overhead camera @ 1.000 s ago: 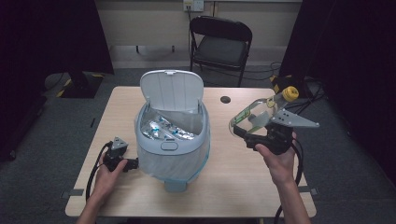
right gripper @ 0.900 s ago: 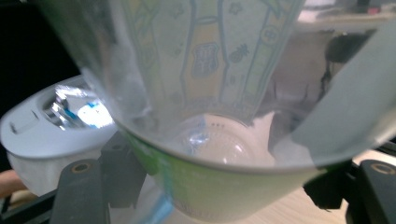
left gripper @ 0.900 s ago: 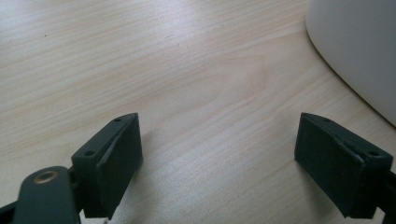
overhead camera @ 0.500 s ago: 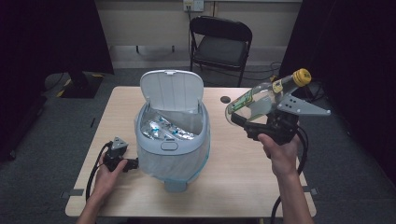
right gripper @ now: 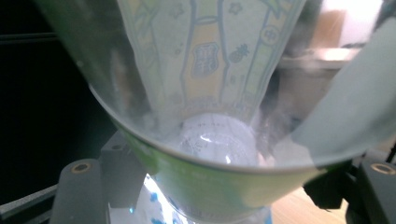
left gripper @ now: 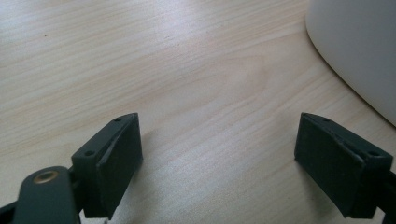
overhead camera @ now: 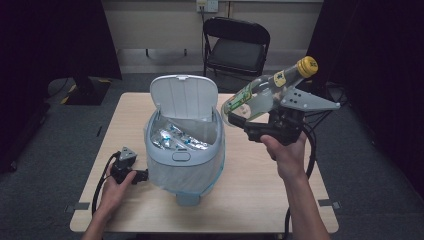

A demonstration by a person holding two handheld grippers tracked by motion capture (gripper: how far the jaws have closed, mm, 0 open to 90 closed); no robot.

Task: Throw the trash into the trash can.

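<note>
High view looks down on a big wooden table [overhead camera: 260, 200]. On it stands a grey bin [overhead camera: 185, 155] with its lid [overhead camera: 184, 96] flipped up and open. Inside the bin I can see a pile of shiny crushed bottles [overhead camera: 177, 140], so some throwing away looks already done.

Next in size is the clear plastic bottle [overhead camera: 265, 92] with a yellow cap [overhead camera: 307, 65]. It is up in the air, just beside the bin's right rim and above the table. Its bottom end points down toward the bin's opening and its cap points up and away. The right gripper [overhead camera: 250, 125] pinches this bottle near its bottom end. In the right gripper view the bottle [right gripper: 205, 140] sits between the two black jaws and is very close to the camera, with a green and yellow label.

The bottle is not yet in the bin. My guess is that it goes in next, and that the claw then has to let go over the opening. I cannot tell if more bottles wait after that.

Smallest is the left gripper [overhead camera: 140, 175], low on the table just beside the bin's left side. In the left gripper view its jaws are spread wide with nothing between them [left gripper: 219, 158], just bare wood.
</note>
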